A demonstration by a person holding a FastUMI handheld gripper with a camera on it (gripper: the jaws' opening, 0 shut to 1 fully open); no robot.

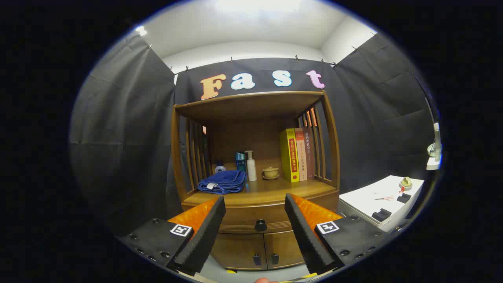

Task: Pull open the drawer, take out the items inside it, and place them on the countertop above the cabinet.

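Tongs (254,228) hanging wide open, gripping nothing, framing drawer knob (260,225) beyond them. Drawer (255,220) sitting fully closed under tabletop (267,192). Task looking unstarted: pull, unload, placing all pending.

Showing Chinese characters down the spines of three upright books (297,155), at one o'clock beyond the fingers, too small for reading. Wearing square black-and-white markers (180,230) on the gripper (254,198), fingers spread apart, gripping nothing.
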